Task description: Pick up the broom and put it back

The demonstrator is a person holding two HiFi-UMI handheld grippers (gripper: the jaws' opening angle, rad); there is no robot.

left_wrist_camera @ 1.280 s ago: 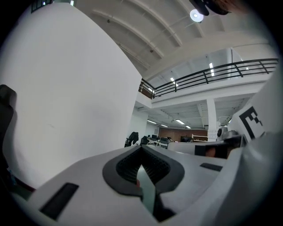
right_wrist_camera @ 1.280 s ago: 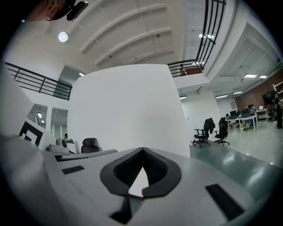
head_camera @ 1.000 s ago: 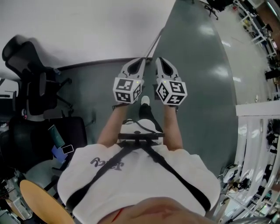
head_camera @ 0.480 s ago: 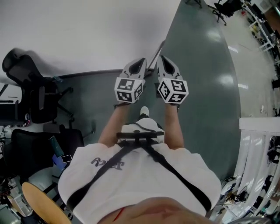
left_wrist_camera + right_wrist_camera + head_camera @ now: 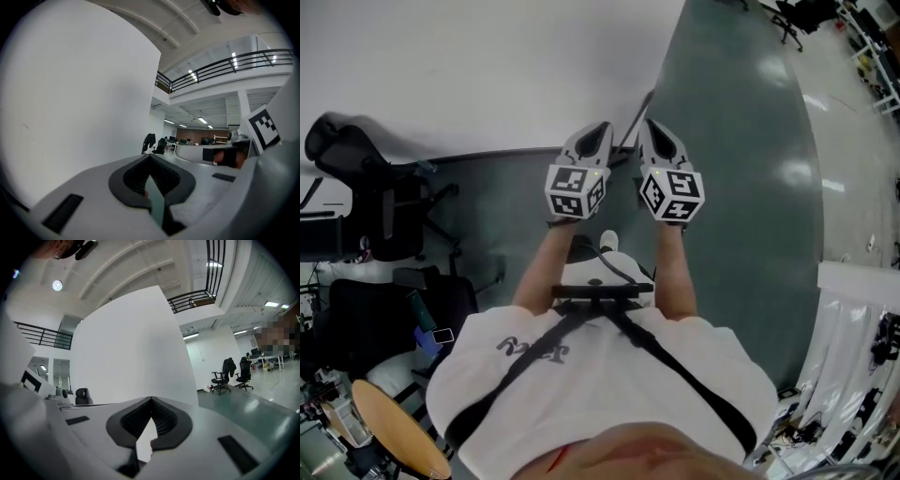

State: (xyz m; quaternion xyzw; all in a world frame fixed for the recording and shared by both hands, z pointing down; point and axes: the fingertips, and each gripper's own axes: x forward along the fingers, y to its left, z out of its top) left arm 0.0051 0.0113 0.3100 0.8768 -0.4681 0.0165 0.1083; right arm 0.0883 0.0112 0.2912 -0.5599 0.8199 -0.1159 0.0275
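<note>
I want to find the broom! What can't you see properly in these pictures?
Head view: the thin pole loses its lower end between the left gripper and right gripper; no brush end shows.
Left gripper view: the far desks are too small for detail.

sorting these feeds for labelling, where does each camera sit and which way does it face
Head view: on the person's head, looking steeply down at the floor and white wall; shows chest, harness, forearms, left tongs and right tongs.
Left gripper view: rides the left tongs, facing along the white wall toward an office; shows its own shut jaws, the right tongs at the right edge.
Right gripper view: rides the right tongs, facing the wall and office chairs; shows its own shut jaws.
Shared: both gripper views see that wall.
</note>
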